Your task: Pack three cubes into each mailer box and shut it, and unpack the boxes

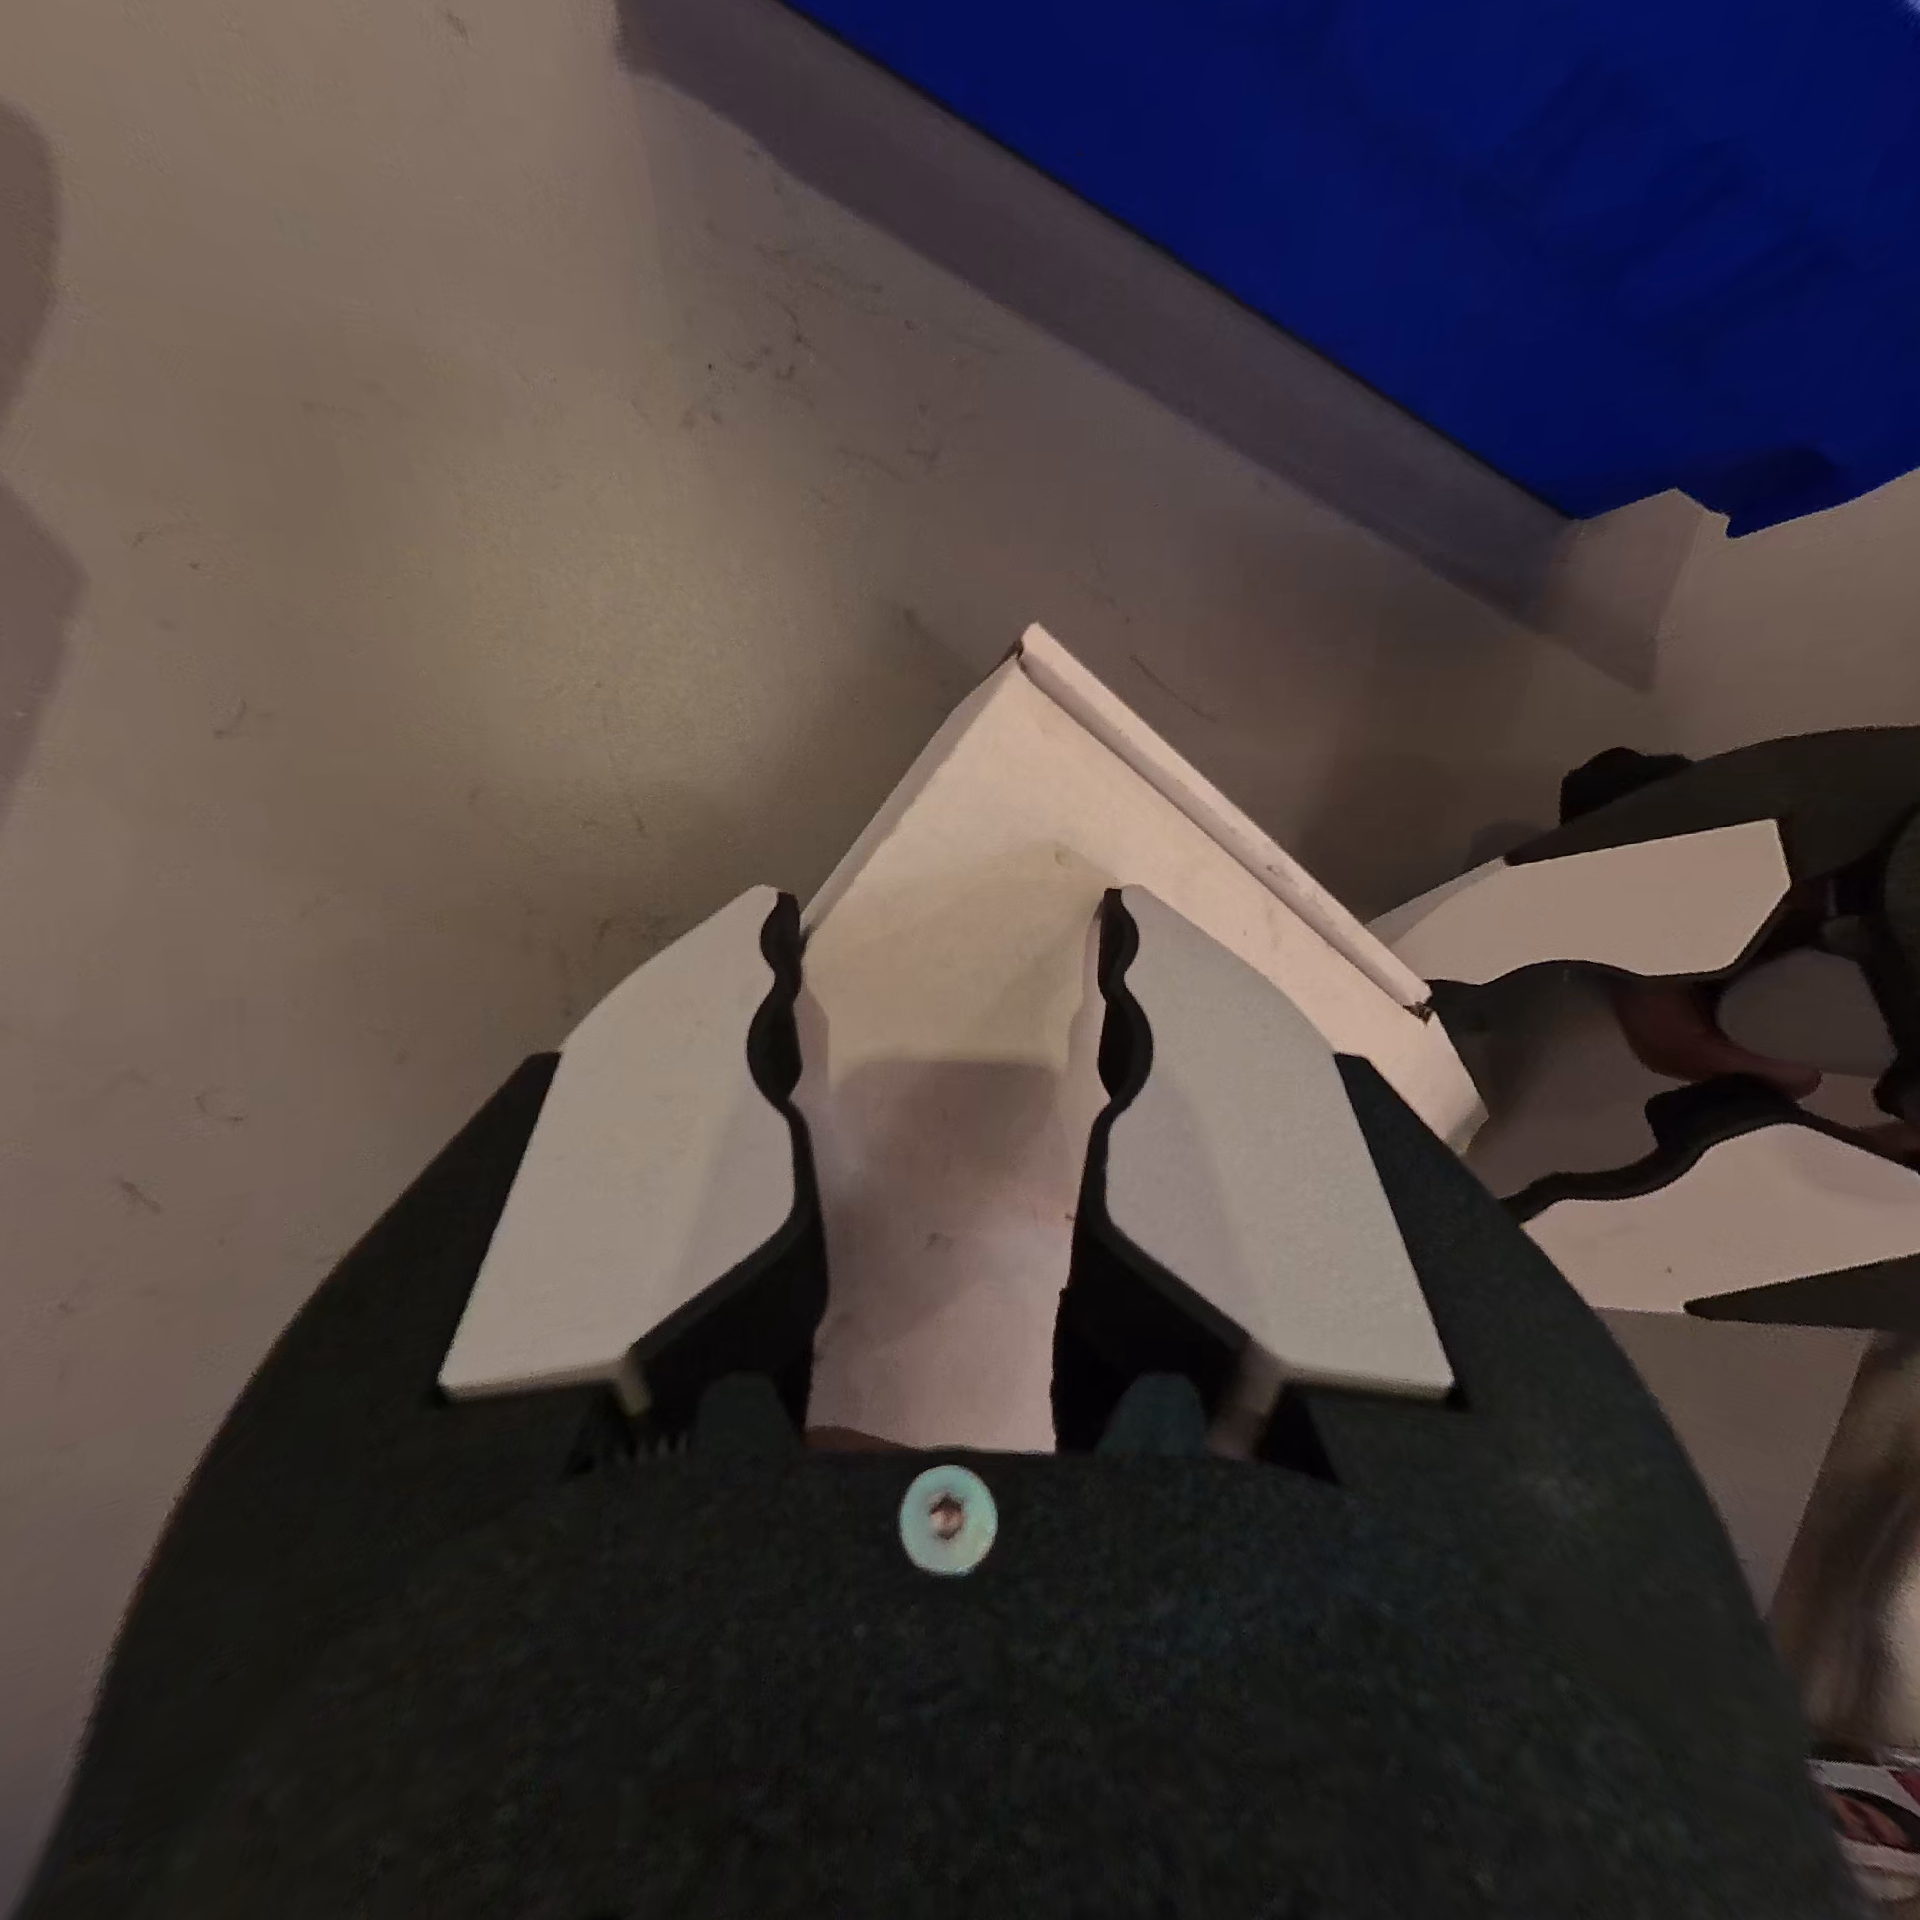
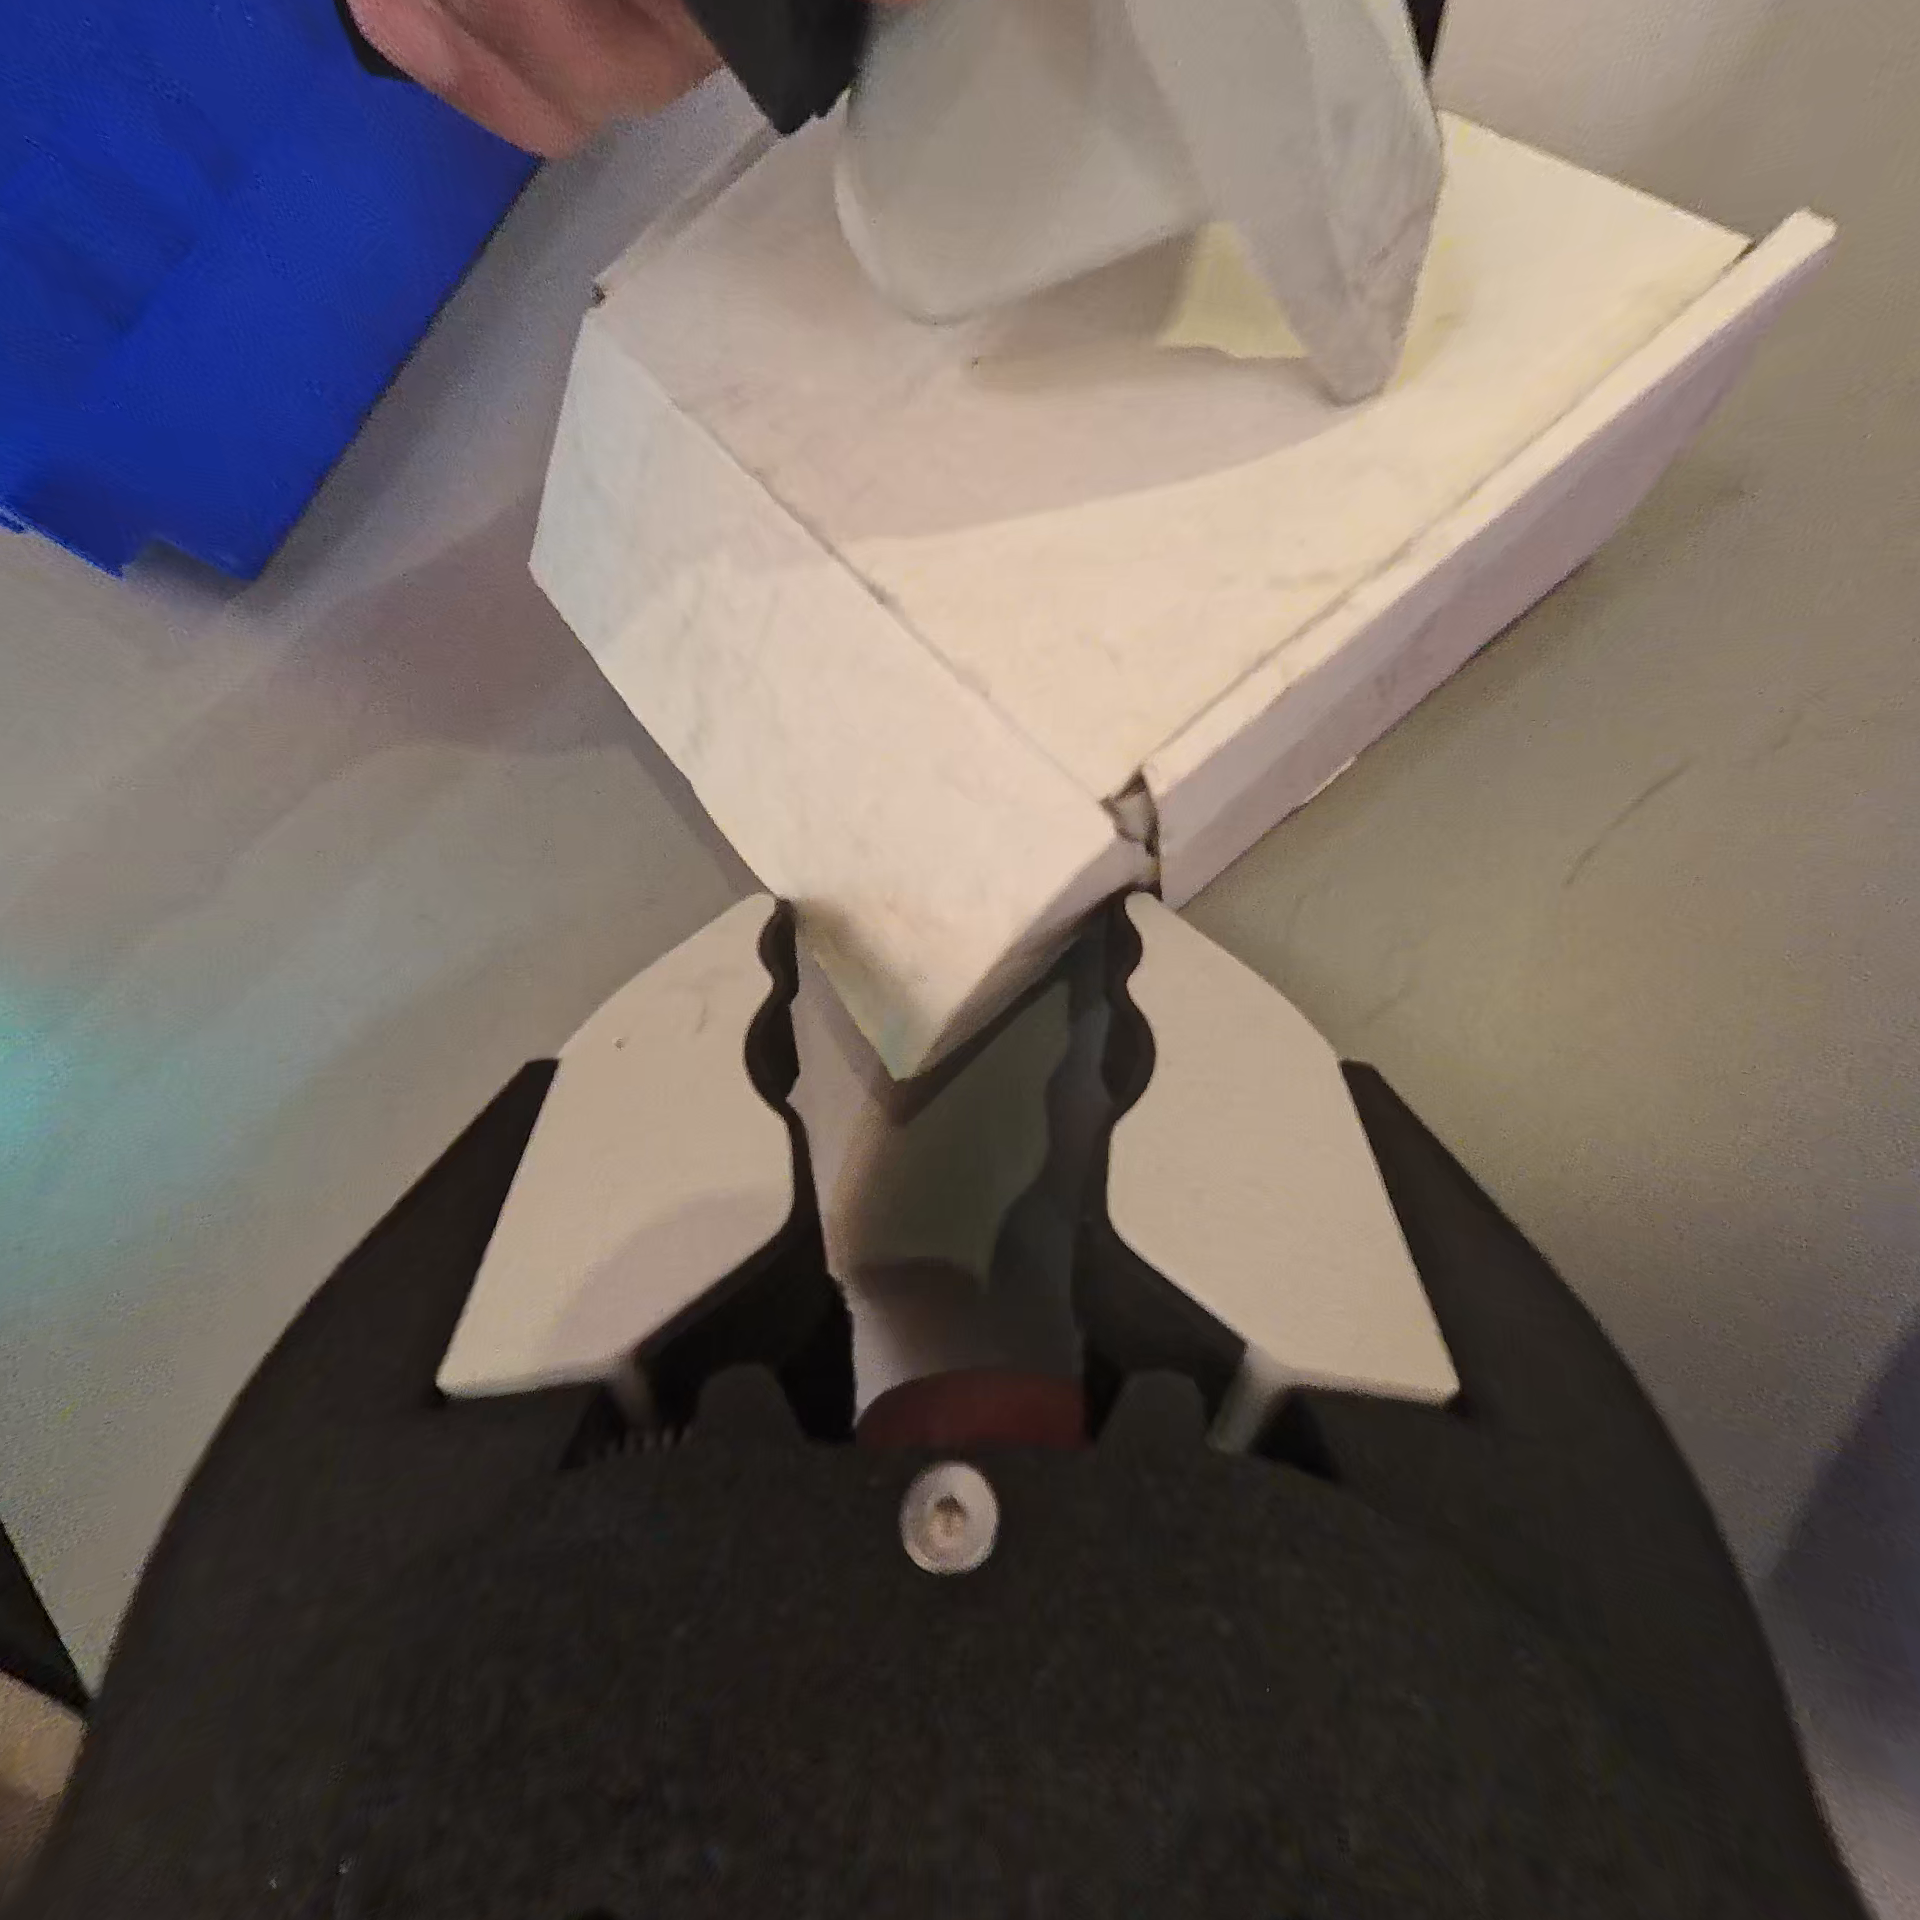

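A white mailer box (image 2: 1039, 540) sits on the beige table with its lid down. My left gripper (image 1: 948, 914) is open, its fingers resting apart on the lid near the far corner; it also shows in the right wrist view (image 2: 1132, 332) at the top. My right gripper (image 2: 954, 920) is open at the box's near corner, with the tip of the lid's side flap (image 2: 914, 997) between its fingers. It also shows at the right edge of the left wrist view (image 1: 1455, 1070). The box (image 1: 1039, 831) is shut enough to hide any cubes.
A blue bin (image 1: 1455, 208) stands close behind the box; it is at the upper left in the right wrist view (image 2: 156, 364). A hand (image 2: 468, 73) holds the left gripper. Bare table (image 1: 364, 623) lies to the left of the box.
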